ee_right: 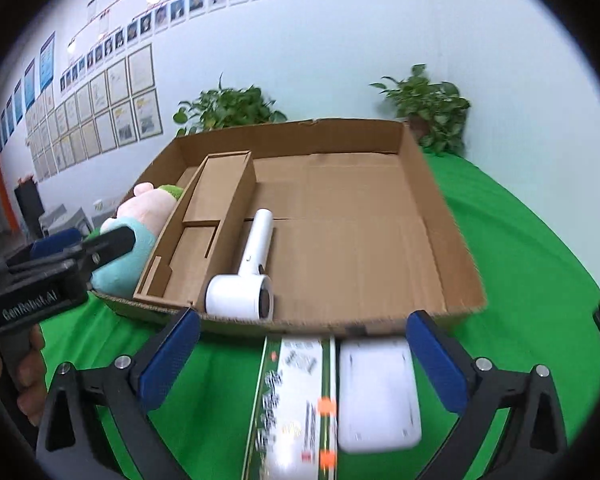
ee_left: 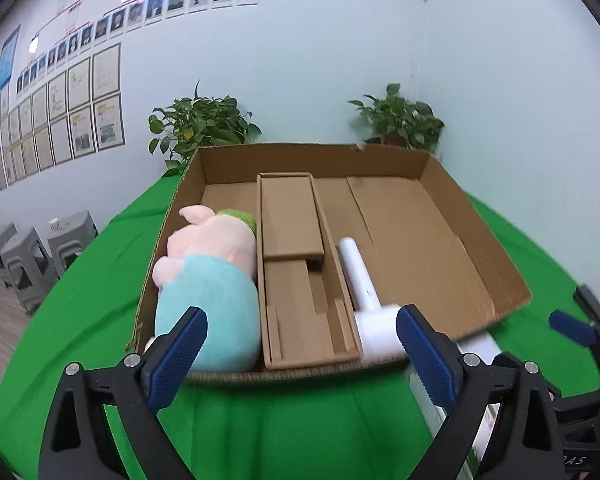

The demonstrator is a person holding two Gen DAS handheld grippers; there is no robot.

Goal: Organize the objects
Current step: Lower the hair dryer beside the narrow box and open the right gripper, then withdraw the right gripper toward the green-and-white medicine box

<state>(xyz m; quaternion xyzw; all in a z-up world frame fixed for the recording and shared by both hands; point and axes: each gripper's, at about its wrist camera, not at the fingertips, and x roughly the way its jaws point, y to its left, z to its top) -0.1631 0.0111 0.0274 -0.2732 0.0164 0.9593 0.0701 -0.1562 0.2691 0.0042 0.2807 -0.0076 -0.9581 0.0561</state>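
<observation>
Left wrist view shows the left tool (ee_left: 300,344) spread wide with nothing between its pads, near the front wall of the cardboard box (ee_left: 476,240) on the green worktop (ee_left: 100,280). Inside, a plush pig (ee_left: 208,280) lies at the left, a cardboard insert (ee_left: 296,280) beside it, then a white hair dryer (ee_left: 364,304). Right wrist view shows the right tool (ee_right: 304,360) likewise spread and empty, above a printed carton (ee_right: 296,400) and a white case (ee_right: 376,392) lying side by side near the box
</observation>
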